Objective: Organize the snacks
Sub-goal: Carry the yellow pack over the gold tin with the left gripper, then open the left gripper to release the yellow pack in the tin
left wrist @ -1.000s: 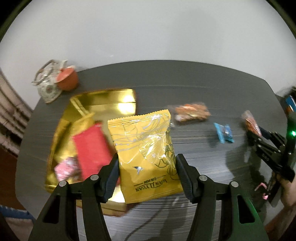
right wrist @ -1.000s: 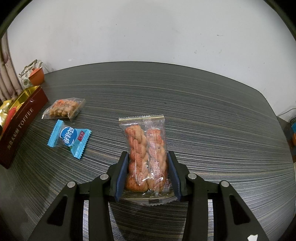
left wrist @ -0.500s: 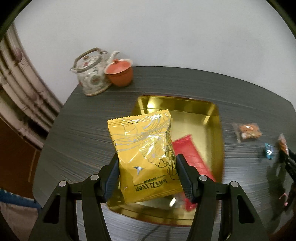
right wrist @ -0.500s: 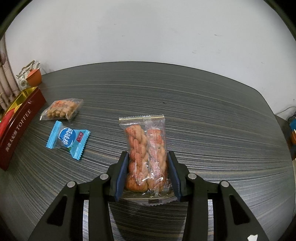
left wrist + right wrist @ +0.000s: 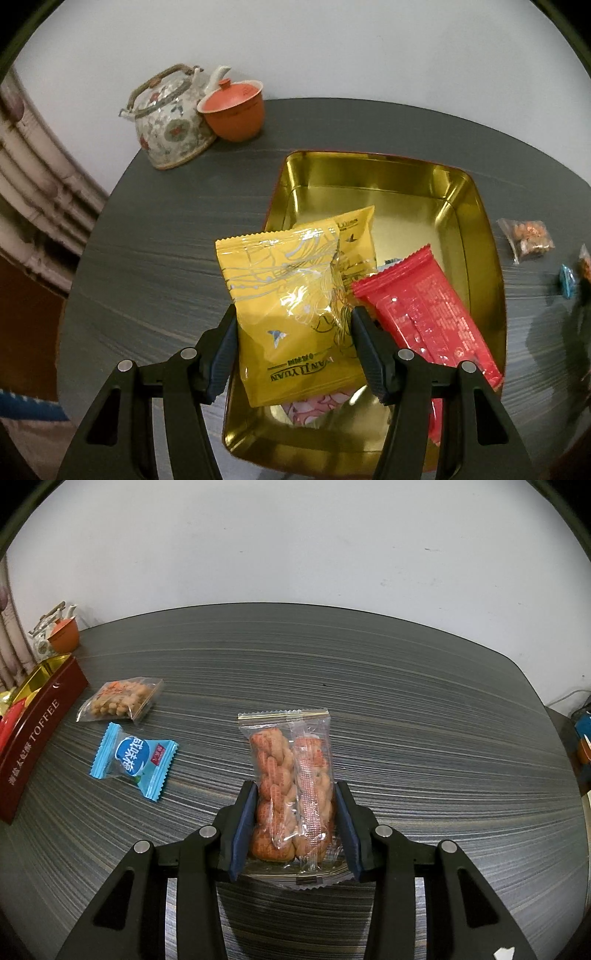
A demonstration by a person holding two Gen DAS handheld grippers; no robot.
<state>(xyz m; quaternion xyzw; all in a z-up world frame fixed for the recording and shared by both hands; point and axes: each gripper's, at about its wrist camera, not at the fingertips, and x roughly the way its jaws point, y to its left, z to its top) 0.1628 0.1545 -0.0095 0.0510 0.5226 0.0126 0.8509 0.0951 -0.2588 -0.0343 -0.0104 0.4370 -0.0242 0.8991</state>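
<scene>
The left gripper (image 5: pixel 291 347) clamps a yellow snack bag (image 5: pixel 291 314) by its lower half, holding it over the near left part of the gold tin (image 5: pixel 369 173). A second yellow bag (image 5: pixel 356 232), a red packet (image 5: pixel 424 314) and a pink packet (image 5: pixel 317 410) lie in the tin. The right gripper (image 5: pixel 294 823) grips a clear pack of twisted biscuits (image 5: pixel 290 786) above the grey tabletop (image 5: pixel 406 701). A blue candy (image 5: pixel 135 758) and a clear bag of peanuts (image 5: pixel 120 699) rest near the tin's maroon side.
</scene>
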